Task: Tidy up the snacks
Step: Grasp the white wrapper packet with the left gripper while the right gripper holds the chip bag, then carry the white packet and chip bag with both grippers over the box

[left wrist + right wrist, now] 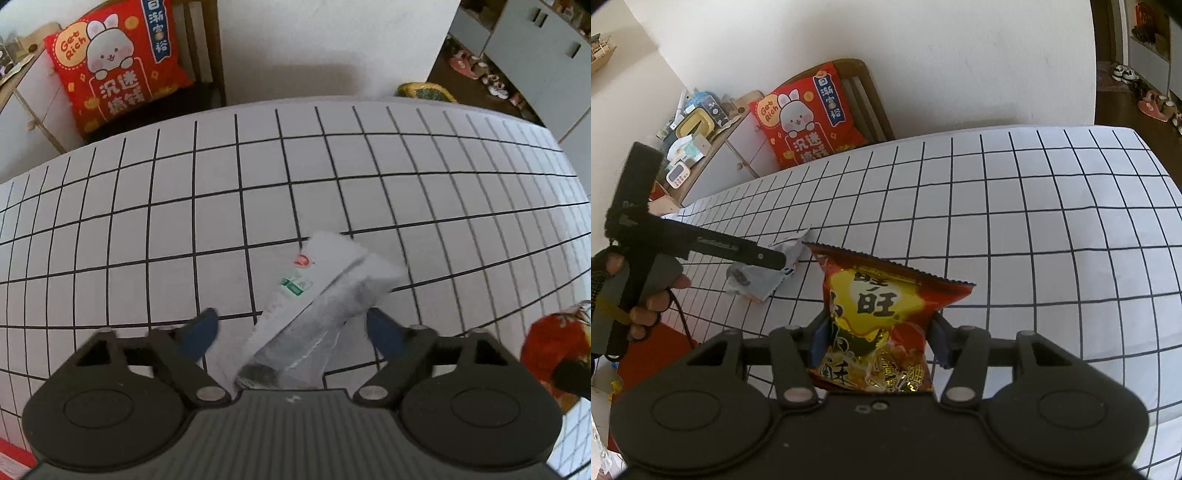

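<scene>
A white snack packet (325, 295) with a small red and green label lies between the blue pads of my left gripper (291, 328). The jaws stand wide apart and do not press it. In the right wrist view the same packet (764, 277) sits under the left gripper (768, 258), low over the cloth. My right gripper (879, 339) is shut on a red and gold snack bag (882, 314) and holds it upright above the table. That bag also shows at the right edge of the left wrist view (550, 347).
The table is covered by a white cloth with a black grid (332, 177). A wooden chair with a red rabbit cushion (114, 62) stands behind its far edge. A cluttered cabinet (701, 140) is at the far left, shoes (480, 70) on the floor at right.
</scene>
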`<state>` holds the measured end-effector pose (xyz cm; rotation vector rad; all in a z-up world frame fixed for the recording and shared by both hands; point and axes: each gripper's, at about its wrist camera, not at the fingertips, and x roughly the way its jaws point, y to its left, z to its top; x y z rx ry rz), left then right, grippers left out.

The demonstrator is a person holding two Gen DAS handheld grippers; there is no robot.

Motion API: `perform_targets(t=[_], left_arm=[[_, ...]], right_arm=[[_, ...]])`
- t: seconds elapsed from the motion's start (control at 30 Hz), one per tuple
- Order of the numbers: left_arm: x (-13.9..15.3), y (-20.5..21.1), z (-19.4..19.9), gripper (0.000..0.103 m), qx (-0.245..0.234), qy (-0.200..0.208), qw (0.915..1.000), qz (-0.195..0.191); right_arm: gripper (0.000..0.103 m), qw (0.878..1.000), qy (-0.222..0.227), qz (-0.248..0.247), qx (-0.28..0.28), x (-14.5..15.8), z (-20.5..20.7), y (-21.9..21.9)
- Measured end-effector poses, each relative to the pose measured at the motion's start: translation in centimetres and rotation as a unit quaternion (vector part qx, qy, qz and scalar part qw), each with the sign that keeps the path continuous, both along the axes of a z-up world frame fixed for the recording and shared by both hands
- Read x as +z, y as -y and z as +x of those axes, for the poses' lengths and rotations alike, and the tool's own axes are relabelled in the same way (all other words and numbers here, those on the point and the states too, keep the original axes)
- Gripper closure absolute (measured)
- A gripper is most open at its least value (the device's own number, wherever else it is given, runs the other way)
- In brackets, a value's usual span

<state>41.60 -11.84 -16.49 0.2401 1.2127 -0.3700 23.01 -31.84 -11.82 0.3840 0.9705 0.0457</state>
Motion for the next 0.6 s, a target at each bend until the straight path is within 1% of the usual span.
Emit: perform_targets(t=[0.03, 0.1, 0.17, 0.23, 0.33, 0.37, 0.43, 0.5, 0.57, 0.6], left_arm=[[-0.3, 0.1, 0.0, 0.033, 0.002, -0.003, 1.0000, 0.005], [-0.7, 0.2, -0.1, 0.038, 0.002, -0.008, 0.9999, 0.008], [-0.9, 0.4, -0.2, 0.040, 0.004, -0.006, 0.9999, 0.009], [-0.9, 0.4, -0.4, 0.045, 0.007, -0.006, 0.9999, 0.010], [-0.6, 0.6, -1.0, 0.053, 0.014, -0.005, 0.9999, 0.005], [-0.4, 0.6, -1.2, 0.054, 0.019, -0.005, 0.9998, 0.003], [-0.2, 0.5, -1.5, 0.062, 0.028, -0.002, 0.9996, -0.003], [0.1, 0.4, -1.9, 0.068, 0.035, 0.000, 0.9993, -0.011], [0.5, 0.3, -2.5, 0.073, 0.043, 0.005, 0.9990, -0.011], [0.7, 0.2, -2.8, 0.077, 0.047, 0.006, 0.9988, -0.010]], right_arm=[[0.050, 1.000, -0.001, 0.000, -0.001, -0.1, 0.0, 0.0], [0.050, 1.000, -0.003, 0.001, -0.002, -0.2, -0.1, -0.1], [0.050, 1.000, -0.006, 0.002, -0.004, -0.4, -0.1, -0.1], [0.050, 1.000, -0.006, 0.004, -0.006, -0.5, -0.1, -0.1], [0.050, 1.000, -0.008, 0.005, -0.010, -0.6, -0.3, -0.1], [0.050, 1.000, -0.008, 0.005, -0.011, -0.6, -0.4, -0.2], [0.050, 1.000, -0.010, 0.005, -0.013, -0.7, -0.5, -0.2], [0.050, 1.000, -0.011, 0.005, -0.015, -0.6, -0.6, -0.1], [0.050, 1.000, -0.010, 0.005, -0.018, -0.5, -0.8, -0.1], [0.050, 1.000, -0.009, 0.005, -0.018, -0.4, -1.0, -0.1]])
